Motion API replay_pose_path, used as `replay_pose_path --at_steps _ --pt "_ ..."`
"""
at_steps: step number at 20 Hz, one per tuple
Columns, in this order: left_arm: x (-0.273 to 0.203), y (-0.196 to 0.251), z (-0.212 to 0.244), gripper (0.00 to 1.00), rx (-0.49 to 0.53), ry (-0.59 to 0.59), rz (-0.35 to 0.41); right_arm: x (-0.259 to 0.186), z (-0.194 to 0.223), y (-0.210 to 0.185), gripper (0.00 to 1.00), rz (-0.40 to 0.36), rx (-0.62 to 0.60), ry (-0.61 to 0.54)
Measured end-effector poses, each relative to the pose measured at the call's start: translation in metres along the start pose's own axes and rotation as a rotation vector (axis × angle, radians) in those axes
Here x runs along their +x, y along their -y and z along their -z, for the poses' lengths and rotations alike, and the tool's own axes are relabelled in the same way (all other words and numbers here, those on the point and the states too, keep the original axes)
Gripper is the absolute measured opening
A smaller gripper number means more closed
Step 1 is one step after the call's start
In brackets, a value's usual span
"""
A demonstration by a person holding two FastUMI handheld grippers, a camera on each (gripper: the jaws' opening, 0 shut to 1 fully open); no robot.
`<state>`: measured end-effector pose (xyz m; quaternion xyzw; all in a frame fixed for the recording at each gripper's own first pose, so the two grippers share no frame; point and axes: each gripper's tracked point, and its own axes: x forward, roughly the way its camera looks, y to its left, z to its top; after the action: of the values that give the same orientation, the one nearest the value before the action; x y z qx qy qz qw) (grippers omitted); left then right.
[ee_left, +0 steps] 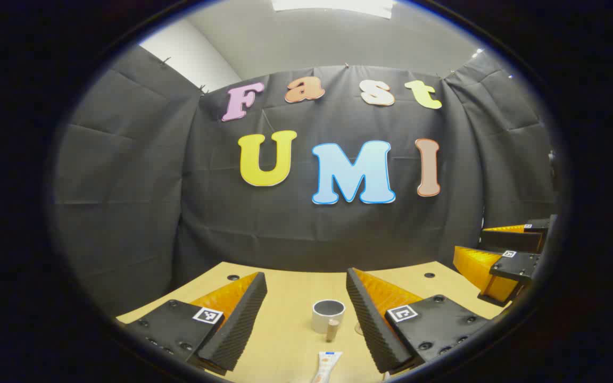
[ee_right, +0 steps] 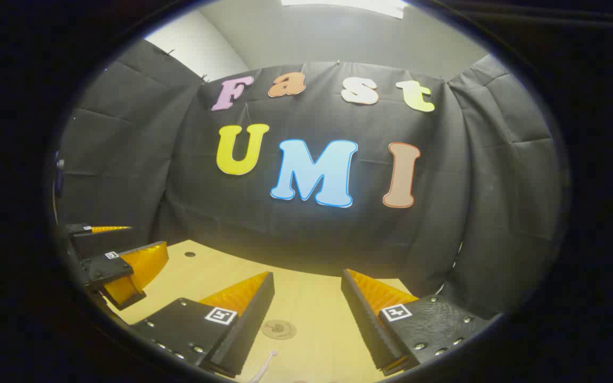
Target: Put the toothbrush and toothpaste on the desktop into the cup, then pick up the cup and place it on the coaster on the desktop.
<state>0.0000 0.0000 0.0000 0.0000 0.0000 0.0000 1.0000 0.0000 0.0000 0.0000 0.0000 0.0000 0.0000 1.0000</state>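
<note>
My left gripper (ee_left: 306, 314): jaws spread wide, nothing between them, held above the near part of the desk (ee_left: 285, 340). Framed between its fingers in the left gripper view: one white cup (ee_left: 328, 315), upright, mouth open, and as far as I can see nothing in it; one small brownish stub (ee_left: 332, 329) just in front of the cup, too small for me to identify; one toothpaste tube (ee_left: 325, 366), lying flat on the desk nearer to me, at the lower edge of that view. My right gripper (ee_right: 306, 314): jaws likewise apart, holding nothing, also above the desk. Between its fingers in the right gripper view: one round flat coaster (ee_right: 279, 329), bare, close beside the left-hand finger; one thin pale handle with a small rounded end (ee_right: 264, 367) at the bottom edge, which I take to be the toothbrush, though little of it is visible. Each gripper appears at the side of the other's view, so I judge them to be side by side and well apart. Behind everything hangs the black cloth wall (ee_left: 125, 186). Progress, as I judge it: nothing done. Toothpaste and toothbrush are both on the desk, the cup is off the coaster. Outstanding: both items into the cup, then the cup onto the coaster.
</note>
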Motion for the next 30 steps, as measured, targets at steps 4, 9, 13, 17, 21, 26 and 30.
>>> replay_pose_path --at_steps 4,9,13,17,21,26,30 --pt "0.0 0.004 -0.002 0.94 0.004 0.002 0.007 -0.002 -0.001 0.001 0.83 0.0 0.003 0.004" --pt "0.001 0.006 -0.007 0.94 0.025 0.014 0.008 -0.005 0.002 0.006 0.83 0.007 0.028 -0.006" --pt "0.003 0.008 -0.011 0.96 0.024 0.029 0.014 -0.007 0.003 0.011 0.83 0.02 0.037 -0.01" --pt "0.003 0.013 -0.009 0.94 0.026 0.024 0.029 -0.009 0.004 0.012 0.83 0.025 0.048 -0.018" --pt "0.01 0.019 0.002 0.94 0.027 -0.006 0.055 -0.009 0.013 0.013 0.83 0.028 0.053 -0.05" --pt "0.02 0.033 0.026 0.94 0.008 -0.084 0.107 -0.005 0.039 0.007 0.83 0.006 0.086 -0.158" --pt "0.028 0.036 0.053 0.94 -0.002 -0.177 0.122 -0.002 0.077 -0.012 0.83 -0.05 0.154 -0.31"
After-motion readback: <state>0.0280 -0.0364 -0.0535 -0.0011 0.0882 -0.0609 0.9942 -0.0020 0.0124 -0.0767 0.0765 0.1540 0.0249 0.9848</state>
